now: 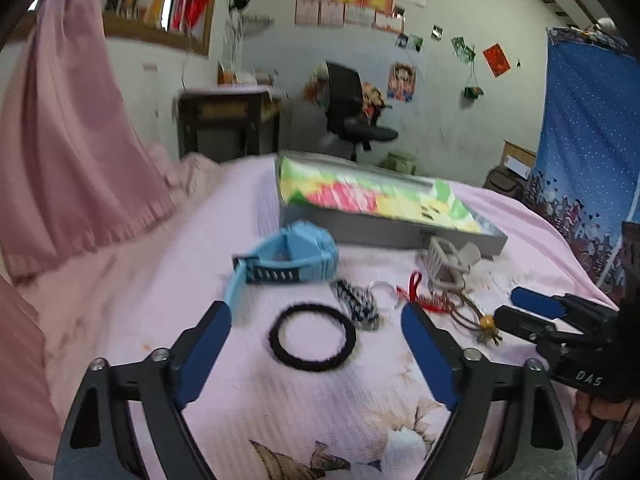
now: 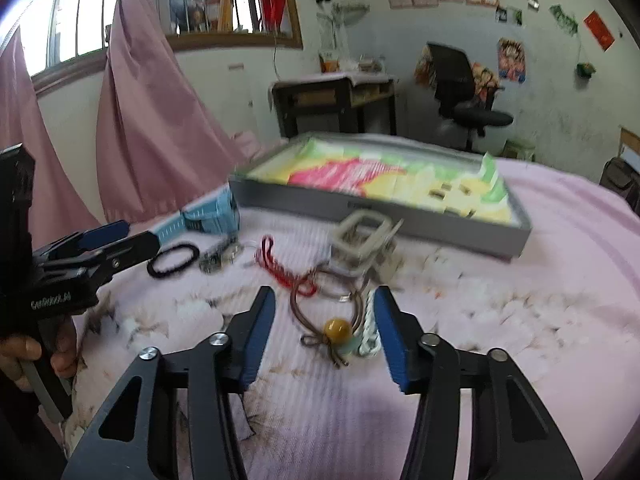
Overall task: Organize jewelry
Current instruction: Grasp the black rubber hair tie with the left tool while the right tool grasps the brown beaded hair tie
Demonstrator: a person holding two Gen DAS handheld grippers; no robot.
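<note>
Left wrist view, nearest first: the left gripper (image 1: 316, 322) hangs over the pink bed cover (image 1: 256, 408) with its blue fingers (image 1: 208, 354) spread wide, and the black hair tie (image 1: 313, 337) lies flat between them, touched by neither. Just past it sit a black-and-white patterned piece (image 1: 356, 304), a blue watch (image 1: 288, 256) and a red cord (image 1: 416, 292). Right wrist view: the right gripper (image 2: 326, 316) is part open, its fingers either side of a brown cord bracelet with an amber bead (image 2: 338, 330); a white chain (image 2: 370, 336) lies just beside, perhaps touching, the inner face of the right-hand finger. Nothing is pinched yet. Beyond stands a pale square holder (image 2: 366, 236), and farther back the grey tray (image 2: 500, 240) with bright paper inside, where the pieces likely belong.

Risks, as I judge them: the brown cord, red cord and white chain overlap, so closing there could lift a tangle rather than one piece, or drag the holder over. The cover is soft, so fingers pressing low could catch cloth along with the hair tie. The bead is round and may slip out of a flat pinch. Both pictures are blurred, so the fine gaps are uncertain.
</note>
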